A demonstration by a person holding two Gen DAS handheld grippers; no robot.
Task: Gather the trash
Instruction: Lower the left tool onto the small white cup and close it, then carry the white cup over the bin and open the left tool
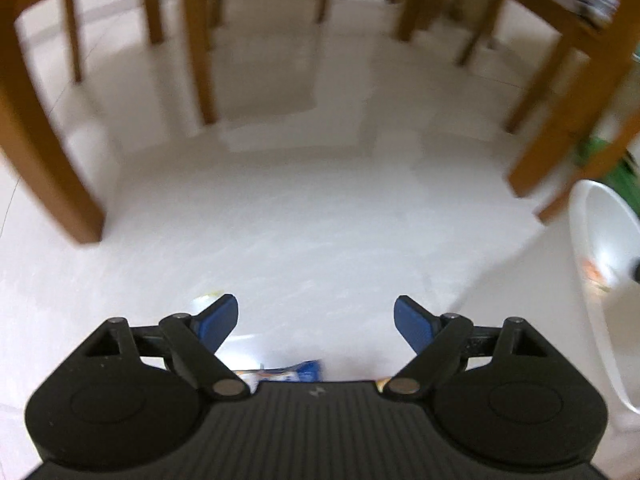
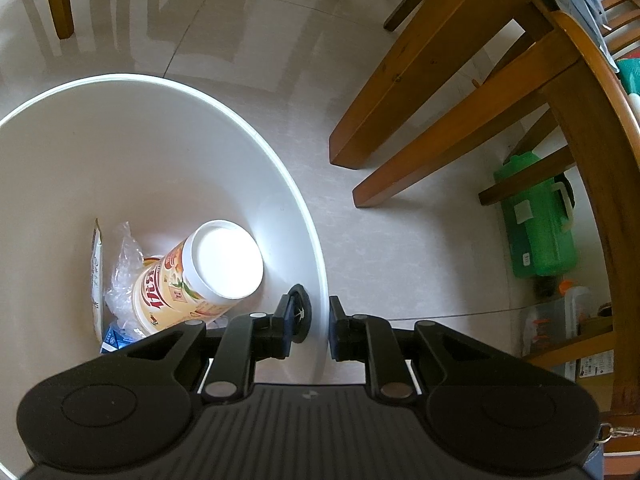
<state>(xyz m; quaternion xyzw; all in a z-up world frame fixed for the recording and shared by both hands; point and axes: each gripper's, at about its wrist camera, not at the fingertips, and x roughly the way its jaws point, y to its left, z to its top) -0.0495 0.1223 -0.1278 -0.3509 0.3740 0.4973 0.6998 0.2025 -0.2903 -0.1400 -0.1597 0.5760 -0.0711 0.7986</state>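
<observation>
The right gripper (image 2: 309, 322) pinches the near-right rim of the round white plastic bin (image 2: 280, 168), which holds a cream printed cup (image 2: 192, 284). The left gripper (image 1: 316, 322), jaws spread, hangs over the pale tiled floor (image 1: 304, 216).

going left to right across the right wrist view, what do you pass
flat packet → clear plastic → cup → bin rim → table legs → green jug
</observation>
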